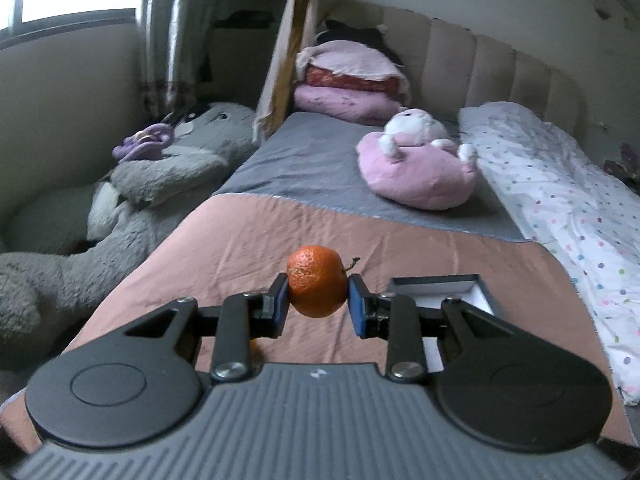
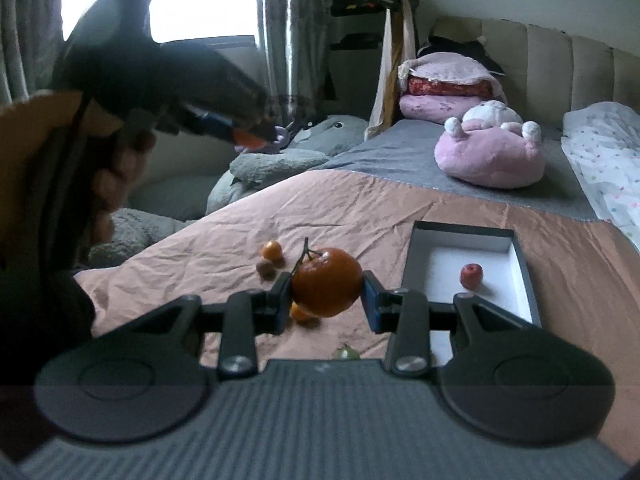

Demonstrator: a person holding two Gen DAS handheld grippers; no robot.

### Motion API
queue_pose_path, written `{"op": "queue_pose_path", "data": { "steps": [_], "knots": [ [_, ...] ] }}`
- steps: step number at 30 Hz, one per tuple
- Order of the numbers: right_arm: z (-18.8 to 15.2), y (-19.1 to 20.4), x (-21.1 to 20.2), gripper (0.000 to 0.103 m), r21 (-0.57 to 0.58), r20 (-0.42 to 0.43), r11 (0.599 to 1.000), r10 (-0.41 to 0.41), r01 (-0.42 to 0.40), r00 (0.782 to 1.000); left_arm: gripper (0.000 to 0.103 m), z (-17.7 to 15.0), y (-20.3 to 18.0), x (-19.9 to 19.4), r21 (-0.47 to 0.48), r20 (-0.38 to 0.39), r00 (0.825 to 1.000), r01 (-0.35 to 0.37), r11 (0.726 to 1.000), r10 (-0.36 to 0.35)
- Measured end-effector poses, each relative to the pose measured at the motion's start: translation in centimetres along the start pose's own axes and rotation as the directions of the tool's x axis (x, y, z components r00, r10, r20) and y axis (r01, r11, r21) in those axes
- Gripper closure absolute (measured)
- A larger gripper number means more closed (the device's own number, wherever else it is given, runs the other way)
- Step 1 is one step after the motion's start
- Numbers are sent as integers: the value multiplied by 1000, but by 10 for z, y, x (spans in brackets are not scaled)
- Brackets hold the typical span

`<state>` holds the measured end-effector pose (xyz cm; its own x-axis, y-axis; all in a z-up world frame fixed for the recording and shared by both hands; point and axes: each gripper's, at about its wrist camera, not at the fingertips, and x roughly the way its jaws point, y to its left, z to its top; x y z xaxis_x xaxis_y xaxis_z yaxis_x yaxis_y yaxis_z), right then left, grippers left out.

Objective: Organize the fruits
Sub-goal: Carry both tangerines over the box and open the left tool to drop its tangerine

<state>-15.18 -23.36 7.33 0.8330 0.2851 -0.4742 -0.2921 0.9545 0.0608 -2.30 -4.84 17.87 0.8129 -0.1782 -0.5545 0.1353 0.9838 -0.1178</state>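
Observation:
My left gripper (image 1: 317, 300) is shut on a small orange tangerine (image 1: 317, 286), held above the pink bedspread (image 1: 224, 240). In the right wrist view that same left gripper (image 2: 256, 134) hangs high at the left in a person's hand, orange showing at its tip. My right gripper (image 2: 326, 294) is shut on a larger orange (image 2: 326, 282) with a dark stem. An open box (image 2: 520, 264) with a white floor lies to the right, with a small red fruit (image 2: 471, 275) inside. The box (image 1: 436, 282) also shows behind the left gripper's right finger.
On the bedspread lie a small tangerine (image 2: 273, 250), a brownish fruit (image 2: 265, 269), another orange fruit (image 2: 301, 313) under the held orange and a greenish fruit (image 2: 346, 354). A pink plush (image 2: 490, 152), stacked pillows (image 2: 444, 88), a dotted quilt (image 1: 568, 216) and a grey plush (image 1: 132, 200) surround them.

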Motion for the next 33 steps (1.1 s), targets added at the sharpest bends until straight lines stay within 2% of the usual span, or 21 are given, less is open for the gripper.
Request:
{"op": "queue_pose_path", "data": {
  "steps": [12,24,33],
  "knots": [
    [-16,-38,-6,64,75,-6,996,-58,58,998,67,1,-60,16,78,-4,999,49,996,-49],
    [-30,-67,-1,64,123,-32,987,-99,103,995,67,-11,-85,48,91,-30,996,88,992,-86],
    [-41,-76,2,64,144,-61,984,-102,109,993,67,-27,-122,78,157,-71,991,126,980,-116]
  ]
}}
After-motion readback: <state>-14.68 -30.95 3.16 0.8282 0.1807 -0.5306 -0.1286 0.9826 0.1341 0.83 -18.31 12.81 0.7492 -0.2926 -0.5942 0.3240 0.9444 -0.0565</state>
